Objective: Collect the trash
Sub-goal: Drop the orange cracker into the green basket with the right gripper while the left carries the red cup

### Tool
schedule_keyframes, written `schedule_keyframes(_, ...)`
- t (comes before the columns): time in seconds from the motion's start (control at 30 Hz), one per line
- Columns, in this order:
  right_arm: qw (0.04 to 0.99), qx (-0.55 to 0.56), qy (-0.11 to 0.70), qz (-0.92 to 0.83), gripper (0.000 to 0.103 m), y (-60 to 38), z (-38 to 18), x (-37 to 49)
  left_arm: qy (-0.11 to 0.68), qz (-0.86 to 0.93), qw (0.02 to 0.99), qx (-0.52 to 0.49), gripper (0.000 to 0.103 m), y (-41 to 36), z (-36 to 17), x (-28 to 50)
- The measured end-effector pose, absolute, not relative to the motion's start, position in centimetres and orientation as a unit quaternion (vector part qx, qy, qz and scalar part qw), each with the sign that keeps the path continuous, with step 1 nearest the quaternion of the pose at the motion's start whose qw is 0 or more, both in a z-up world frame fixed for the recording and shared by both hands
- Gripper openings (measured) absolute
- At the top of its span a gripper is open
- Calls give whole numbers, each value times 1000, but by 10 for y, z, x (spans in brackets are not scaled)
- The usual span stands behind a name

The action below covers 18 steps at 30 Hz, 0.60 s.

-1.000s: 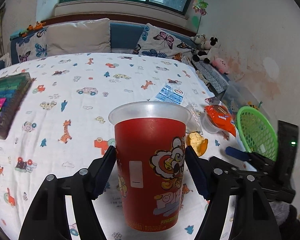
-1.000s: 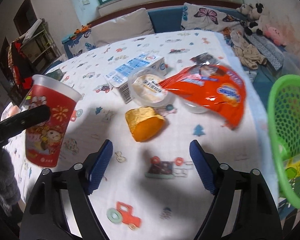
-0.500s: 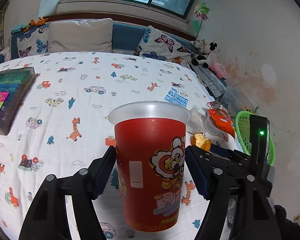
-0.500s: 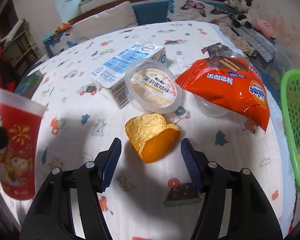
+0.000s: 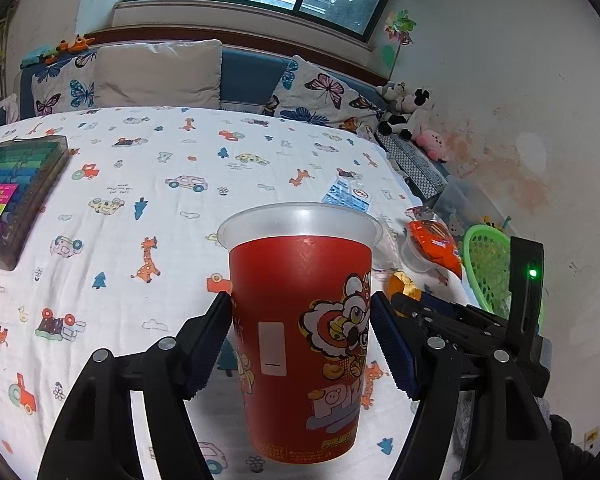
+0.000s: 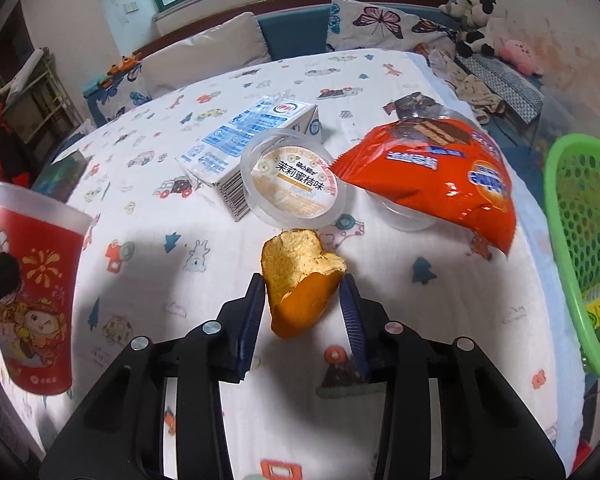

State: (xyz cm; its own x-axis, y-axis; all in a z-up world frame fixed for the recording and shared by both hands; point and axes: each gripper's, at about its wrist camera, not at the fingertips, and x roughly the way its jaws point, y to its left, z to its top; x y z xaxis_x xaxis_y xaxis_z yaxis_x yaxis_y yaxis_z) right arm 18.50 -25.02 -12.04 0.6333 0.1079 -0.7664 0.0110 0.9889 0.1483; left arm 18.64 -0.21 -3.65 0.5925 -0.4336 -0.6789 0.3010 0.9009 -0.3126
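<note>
Two claw-mounted fisheyes, angled down, sharing the bedsheet [image 5: 180, 208] close-up.

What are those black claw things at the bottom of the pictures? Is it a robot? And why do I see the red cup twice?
It is not a robot. A person holds two grabbing tools, one in each hand, and each has a small camera looking along its two fingers, so you get one picture per hand.

In the left hand's picture, the left gripper holds the red cup up. The right hand's camera sees that same red cup from the side, so it shows twice.

In the right hand's picture, the right gripper has just squeezed shut on a crumpled orange wrapper. On the cartoon sheet behind it lie a milk carton, a round tub and a red snack bag. The green basket at the edge is probably for the trash.
</note>
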Motion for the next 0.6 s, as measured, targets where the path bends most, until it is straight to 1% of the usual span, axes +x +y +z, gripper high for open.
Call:
schedule_keyframes(0.4,910,69,405,44,39,-269,-95,139,393,-241,885,-66,68,-39,-22,177)
schedule_keyframes(0.6,917,81,390,14,39,-311,-82,115,396,-265,877,-53,68,-69,-19,174)
